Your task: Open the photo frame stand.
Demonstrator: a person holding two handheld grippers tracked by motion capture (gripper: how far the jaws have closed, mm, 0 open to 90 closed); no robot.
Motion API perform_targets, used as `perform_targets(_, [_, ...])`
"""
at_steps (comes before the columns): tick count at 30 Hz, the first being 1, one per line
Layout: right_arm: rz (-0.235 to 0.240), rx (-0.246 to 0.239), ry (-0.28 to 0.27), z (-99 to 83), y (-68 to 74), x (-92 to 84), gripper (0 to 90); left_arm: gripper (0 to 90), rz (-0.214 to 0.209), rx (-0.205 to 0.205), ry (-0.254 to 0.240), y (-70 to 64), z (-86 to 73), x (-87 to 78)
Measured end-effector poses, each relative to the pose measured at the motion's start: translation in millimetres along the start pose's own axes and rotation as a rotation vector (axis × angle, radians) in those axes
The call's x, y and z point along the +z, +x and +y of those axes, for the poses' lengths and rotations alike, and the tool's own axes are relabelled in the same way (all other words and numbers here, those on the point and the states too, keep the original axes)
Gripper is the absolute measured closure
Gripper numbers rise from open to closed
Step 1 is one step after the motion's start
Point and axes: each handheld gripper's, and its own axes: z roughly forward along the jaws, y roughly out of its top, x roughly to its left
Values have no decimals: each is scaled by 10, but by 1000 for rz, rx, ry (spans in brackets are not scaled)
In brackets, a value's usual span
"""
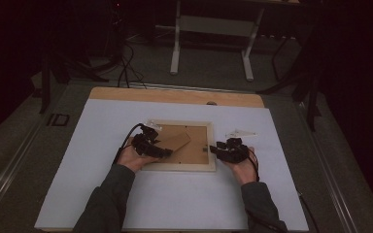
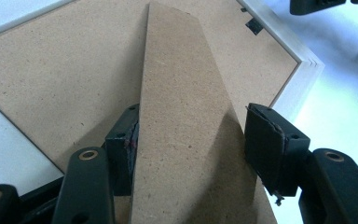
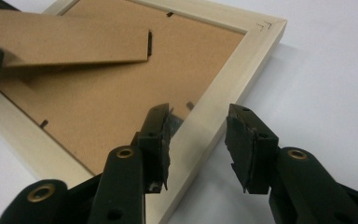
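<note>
A pale wooden picture frame (image 1: 184,167) lies face down on the white table, its brown backing board (image 2: 65,70) facing up. A brown cardboard stand (image 1: 177,141) rises at an angle off the board. My left gripper (image 1: 162,151) comes in from the frame's left and is shut across the stand (image 2: 182,93), one pad on each long edge. My right gripper (image 1: 216,149) sits at the frame's right rail (image 3: 223,79). Its jaws are open and straddle the rail, one over the board and one over the table, with a gap on both sides.
Clear plastic pieces lie on the white table top (image 1: 175,204), one right of the frame (image 1: 240,132) and one at its far left corner (image 1: 153,124). A wooden strip (image 1: 175,94) edges the far side. Beyond stand another table's white legs (image 1: 175,43) and floor cables.
</note>
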Motion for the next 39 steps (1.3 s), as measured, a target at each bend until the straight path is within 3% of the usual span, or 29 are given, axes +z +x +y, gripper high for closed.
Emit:
perform_targets(10, [-5,-8,-3,140,0,46,584,422,29,45,-22,-74,10,-61])
perform_targets(20, [-6,27,-8,227,-74,71,557,422,77,111,-43,-196,18,-136])
perform_targets(32, [4,47,-8,286,-72,71,476,422,149,202,-89,-384,-24,-213])
perform_targets(39, [10,62,-11,349,-86,72,432,421,159,233,-129,-420,-54,-241])
